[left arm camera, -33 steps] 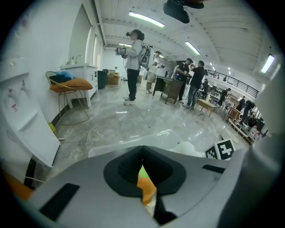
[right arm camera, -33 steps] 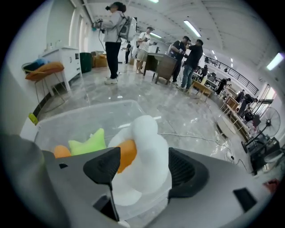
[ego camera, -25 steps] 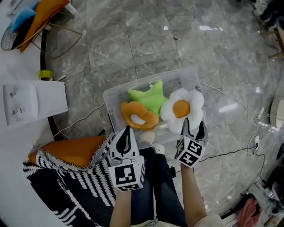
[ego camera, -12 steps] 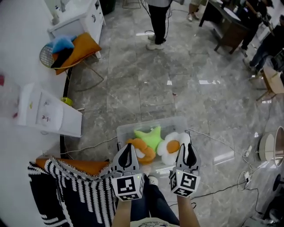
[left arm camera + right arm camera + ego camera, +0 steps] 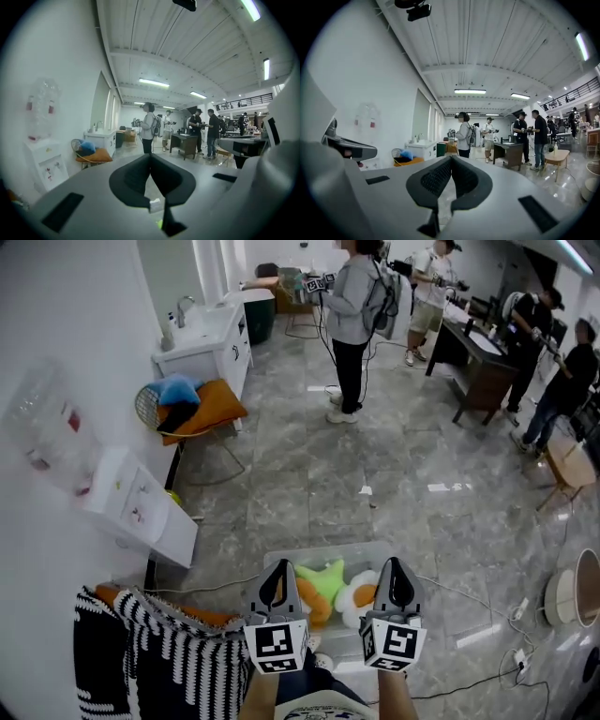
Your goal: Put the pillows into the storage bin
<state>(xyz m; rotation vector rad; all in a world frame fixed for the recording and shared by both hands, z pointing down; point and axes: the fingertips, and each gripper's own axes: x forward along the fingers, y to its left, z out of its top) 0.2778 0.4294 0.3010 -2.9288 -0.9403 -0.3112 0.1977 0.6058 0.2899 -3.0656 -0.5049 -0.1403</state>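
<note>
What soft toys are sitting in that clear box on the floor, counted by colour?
Green star pillow: 1
Orange pillow: 1
White flower pillow with orange centre: 1
Total: 3, all inside the storage bin

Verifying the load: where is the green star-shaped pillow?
The green star pillow sits lower centre in the head view, inside the clear plastic bin, between the orange pillow and the white flower pillow.
</note>
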